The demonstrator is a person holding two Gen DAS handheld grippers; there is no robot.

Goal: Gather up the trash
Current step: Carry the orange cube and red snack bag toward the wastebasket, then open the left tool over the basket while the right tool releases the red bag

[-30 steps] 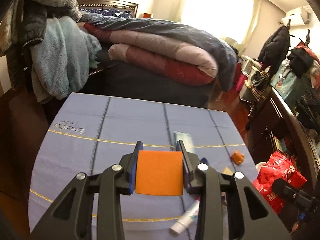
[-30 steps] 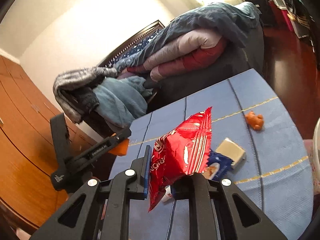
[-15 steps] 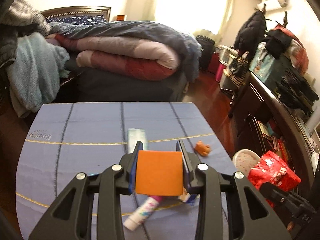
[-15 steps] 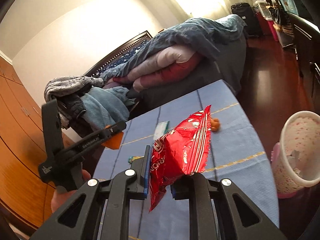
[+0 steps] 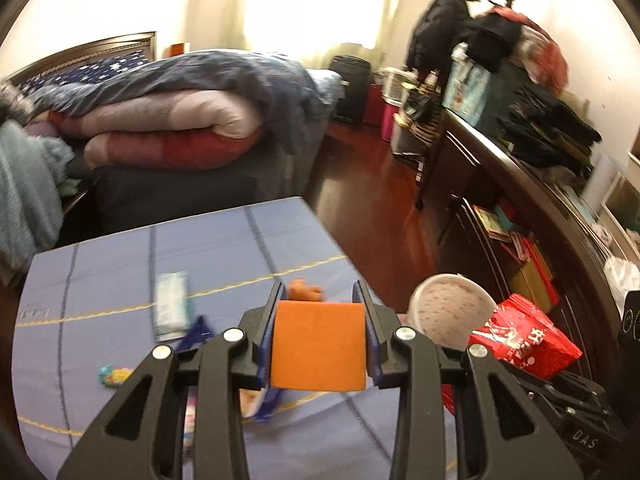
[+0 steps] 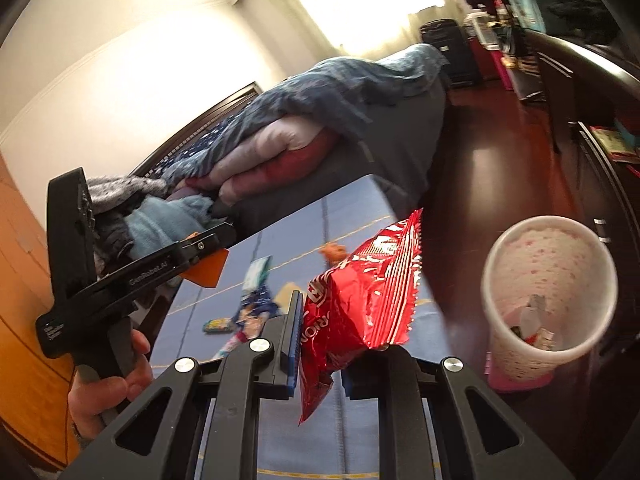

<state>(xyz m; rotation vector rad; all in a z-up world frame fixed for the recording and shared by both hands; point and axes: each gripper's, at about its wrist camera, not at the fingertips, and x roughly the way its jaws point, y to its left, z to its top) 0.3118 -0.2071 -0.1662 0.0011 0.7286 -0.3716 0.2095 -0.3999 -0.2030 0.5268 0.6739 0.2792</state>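
My left gripper (image 5: 319, 312) is shut on a flat orange piece (image 5: 319, 346) and holds it above the blue table (image 5: 224, 248). My right gripper (image 6: 320, 320) is shut on a red snack bag (image 6: 364, 292), which also shows in the left wrist view (image 5: 520, 336) at the right. A white speckled bin (image 6: 548, 292) stands on the floor past the table's right edge and holds some scraps; it also shows in the left wrist view (image 5: 450, 312). The left gripper (image 6: 208, 264) shows in the right wrist view, to the left over the table.
On the table lie a pale green packet (image 5: 172, 304), a small orange lump (image 5: 306, 290), a blue wrapper (image 6: 256, 304), a small candy wrapper (image 5: 114, 375) and a tube (image 6: 232, 346). A bed with piled quilts (image 5: 180, 120) stands behind. A dark cluttered cabinet (image 5: 540, 200) runs along the right.
Both grippers have swung to the right with their loads. The bin is now larger and closer in both views, and the red bag is beside its rim.
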